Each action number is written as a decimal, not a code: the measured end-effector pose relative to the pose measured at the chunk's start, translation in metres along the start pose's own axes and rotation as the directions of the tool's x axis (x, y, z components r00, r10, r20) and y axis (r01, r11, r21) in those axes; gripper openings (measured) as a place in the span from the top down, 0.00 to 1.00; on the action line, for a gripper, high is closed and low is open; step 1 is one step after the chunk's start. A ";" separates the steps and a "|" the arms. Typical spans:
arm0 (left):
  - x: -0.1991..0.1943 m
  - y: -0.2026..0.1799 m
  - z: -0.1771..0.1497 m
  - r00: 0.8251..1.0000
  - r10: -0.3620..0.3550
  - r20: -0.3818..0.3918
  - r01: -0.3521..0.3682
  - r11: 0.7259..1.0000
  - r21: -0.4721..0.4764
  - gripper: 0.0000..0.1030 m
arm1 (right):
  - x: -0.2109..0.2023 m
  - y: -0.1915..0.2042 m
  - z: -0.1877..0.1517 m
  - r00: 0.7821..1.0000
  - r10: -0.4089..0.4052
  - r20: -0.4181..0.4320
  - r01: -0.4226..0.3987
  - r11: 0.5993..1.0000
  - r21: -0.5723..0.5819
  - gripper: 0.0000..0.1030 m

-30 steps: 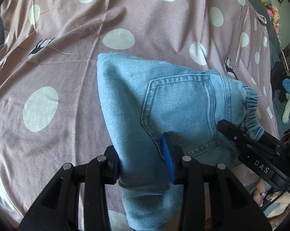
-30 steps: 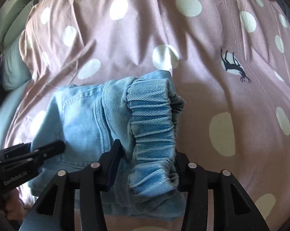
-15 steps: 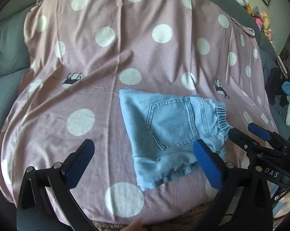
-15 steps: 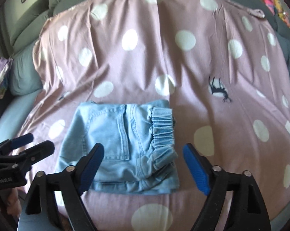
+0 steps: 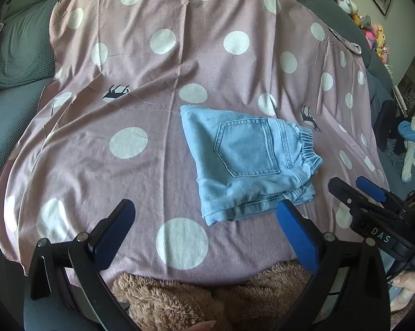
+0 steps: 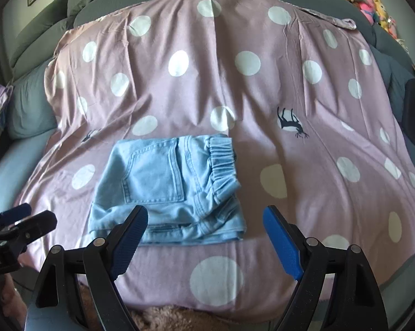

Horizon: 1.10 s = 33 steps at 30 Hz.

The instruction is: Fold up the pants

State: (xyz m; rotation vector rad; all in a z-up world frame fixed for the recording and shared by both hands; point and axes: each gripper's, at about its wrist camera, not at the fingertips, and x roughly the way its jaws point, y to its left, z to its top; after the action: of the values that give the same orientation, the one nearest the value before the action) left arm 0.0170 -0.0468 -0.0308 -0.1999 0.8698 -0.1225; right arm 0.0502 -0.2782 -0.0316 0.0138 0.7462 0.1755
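The light blue denim pants lie folded into a small bundle on the pink polka-dot sheet, back pocket up and elastic waistband to the right. In the right wrist view the same pants sit just beyond the fingers. My left gripper hangs above the sheet, near the bundle's front left corner, jaws wide open and empty. My right gripper is also open with nothing between its blue pads, held above the bundle's near edge. Each gripper shows at the edge of the other's view.
The sheet covers a grey couch with cushions at the left and back. A brown fuzzy blanket lies at the near edge. Stuffed toys and hanging clothes are at the right. A person's fingers show low right.
Both grippers let go of the pants and opened wide, then drew back and up. The folded bundle now lies free on the sheet, farther from both cameras.
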 end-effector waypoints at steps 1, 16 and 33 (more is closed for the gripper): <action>-0.002 0.000 -0.001 1.000 0.003 0.004 -0.003 1.000 0.002 0.01 | -0.001 0.001 -0.001 1.000 -0.005 -0.001 0.005 1.000 -0.002 0.17; -0.008 -0.013 -0.009 1.000 0.013 -0.004 -0.013 0.999 0.035 0.01 | -0.010 0.006 -0.011 0.999 -0.032 0.008 0.032 0.999 -0.004 0.17; -0.013 -0.034 -0.017 1.000 0.015 -0.005 -0.014 0.994 0.104 0.01 | -0.018 0.003 -0.017 0.997 -0.072 0.019 0.072 0.997 -0.007 0.17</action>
State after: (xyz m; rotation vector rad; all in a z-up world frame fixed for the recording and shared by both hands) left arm -0.0052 -0.0799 -0.0247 -0.0954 0.8684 -0.1547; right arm 0.0255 -0.2787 -0.0313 -0.0188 0.7267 0.1089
